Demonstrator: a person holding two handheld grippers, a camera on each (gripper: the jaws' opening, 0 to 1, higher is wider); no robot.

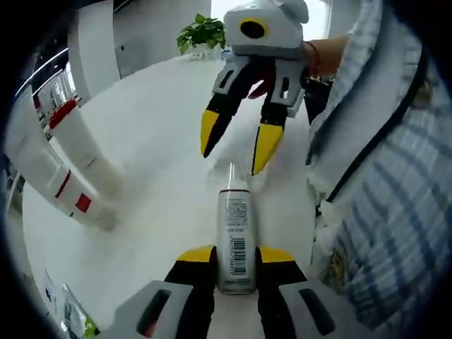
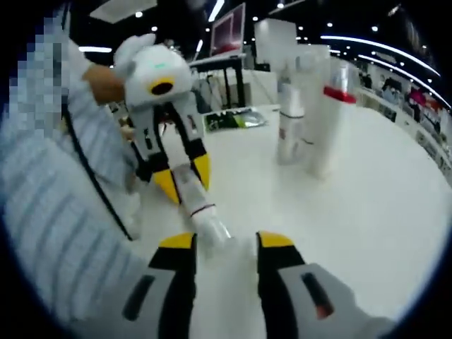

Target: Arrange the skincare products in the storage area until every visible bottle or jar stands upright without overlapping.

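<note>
- The left gripper [image 1: 235,263] is clamped on a small white bottle [image 1: 235,236], its jaws pressing both sides of the body near the base. The barcode label faces the camera and the cap points away along the jaws, so the bottle lies lengthwise in the grip, likely so its cap end can be offered to the other tool.
- In the right gripper view the same bottle [image 2: 200,205] slants from the left gripper [image 2: 182,182] down toward the right gripper [image 2: 224,244], whose jaws stand apart and empty on either side of the cap end.
- In the left gripper view the right gripper [image 1: 239,145] hangs just beyond the cap with its yellow tips spread. This looks like a handover, or a two-handed turn to bring the bottle upright.
- Two tall white tubes [image 1: 60,159] with red bands show at the left of the left gripper view; in the right gripper view the tubes [image 2: 311,113] stand upright, far and to the right on the table [image 2: 367,205], close together. I cannot tell if they touch.
- The bare table beside them is a likely place to stand the bottle without overlap.
- A person's striped shirt [image 1: 395,191] is close at the right.
</note>
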